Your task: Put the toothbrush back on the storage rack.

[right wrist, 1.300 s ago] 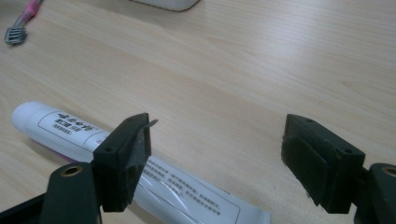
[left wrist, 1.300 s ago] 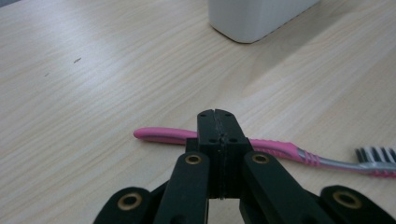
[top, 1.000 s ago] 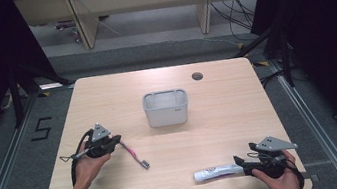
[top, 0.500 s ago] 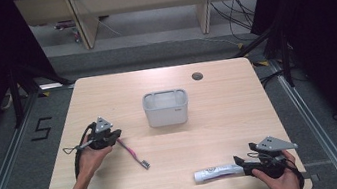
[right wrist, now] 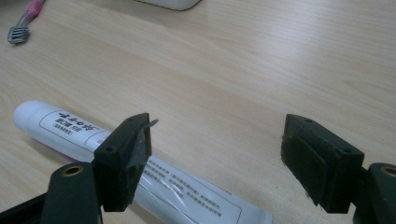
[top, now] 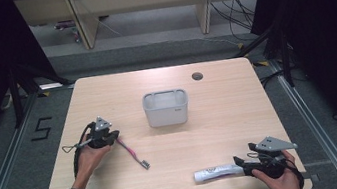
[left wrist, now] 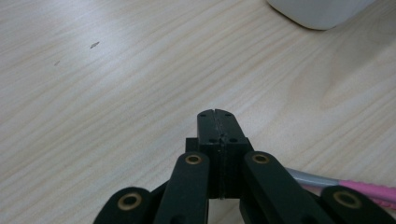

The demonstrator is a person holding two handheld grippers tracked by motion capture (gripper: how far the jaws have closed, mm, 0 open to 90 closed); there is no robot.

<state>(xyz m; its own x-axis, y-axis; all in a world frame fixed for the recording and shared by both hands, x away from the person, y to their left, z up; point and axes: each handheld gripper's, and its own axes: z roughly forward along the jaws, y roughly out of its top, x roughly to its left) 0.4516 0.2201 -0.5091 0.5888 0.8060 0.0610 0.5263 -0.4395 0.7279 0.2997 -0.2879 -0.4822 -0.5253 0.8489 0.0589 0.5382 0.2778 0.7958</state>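
1. The left gripper point(top: 113, 135) sits on the left side of the table point(top: 239, 109); its two black jaws are pressed tight together with nothing between them (you can see them touching in the left gripper view point(left wrist: 217, 122)).
2. A pink toothbrush point(top: 131, 152) lies on the wood just beside the left gripper; its handle end is at the gripper and its grey brush head points toward the front edge of the table; in the left gripper view the pink and grey handle point(left wrist: 345, 185) runs out from under the gripper's right side; the jaws are not holding it.
3. The right gripper point(top: 240, 162) is near the front right corner of the table, held in the person's right hand point(top: 278, 179); its jaws stand wide apart, with bare wood between them point(right wrist: 217, 147).
4. A white toothpaste tube point(top: 217, 172) lies flat just to the left of the right gripper; in the right gripper view the tube point(right wrist: 116, 154) passes under the left jaw; its round cap end points away to the left and its flat end is close to the camera; the jaws are not squeezing it.
5. A white box point(top: 166, 107) with an open top stands in the middle of the table, well apart from both grippers.
6. A small dark round hole point(top: 197, 76) is in the table top near the far edge.
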